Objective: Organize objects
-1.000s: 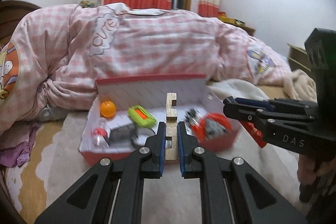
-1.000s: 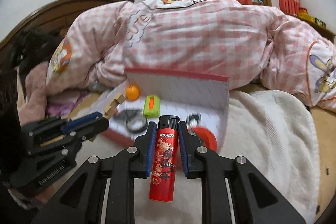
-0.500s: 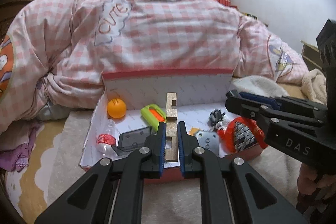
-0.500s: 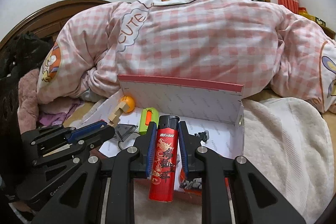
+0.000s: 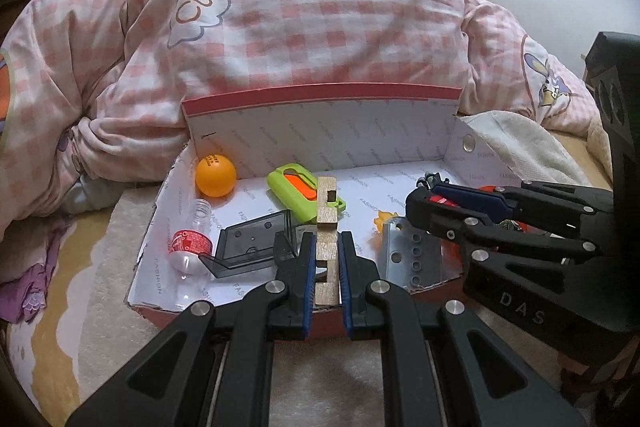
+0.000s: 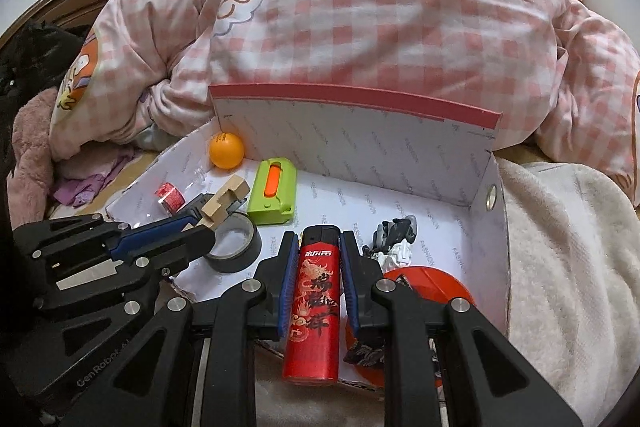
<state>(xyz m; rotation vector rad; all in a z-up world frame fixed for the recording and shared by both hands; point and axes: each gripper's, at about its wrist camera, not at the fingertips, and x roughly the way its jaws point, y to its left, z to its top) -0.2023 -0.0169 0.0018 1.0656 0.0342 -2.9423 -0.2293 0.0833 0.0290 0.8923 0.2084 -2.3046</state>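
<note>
A white-lined box with a red rim (image 5: 320, 131) lies open on the bed. My left gripper (image 5: 326, 247) is shut on an upright notched wooden block (image 5: 327, 211), just over the box's front edge. My right gripper (image 6: 319, 241) is shut on a red lighter (image 6: 314, 307) over the box's front right part. Each gripper shows in the other's view: the right gripper (image 5: 416, 203) at the right, the left gripper (image 6: 208, 231) with the block (image 6: 224, 201) at the left.
In the box lie an orange ball (image 5: 215, 175), a green case (image 5: 300, 193), a small bottle (image 5: 188, 247), a dark plastic holder (image 5: 252, 239), a metal bracket (image 5: 408, 255), a tape roll (image 6: 236, 247) and a red disc (image 6: 432, 279). A pink checked quilt (image 5: 320, 27) rises behind.
Both grippers have come forward and down toward the box, which now fills more of each view. Each still grips its object.
</note>
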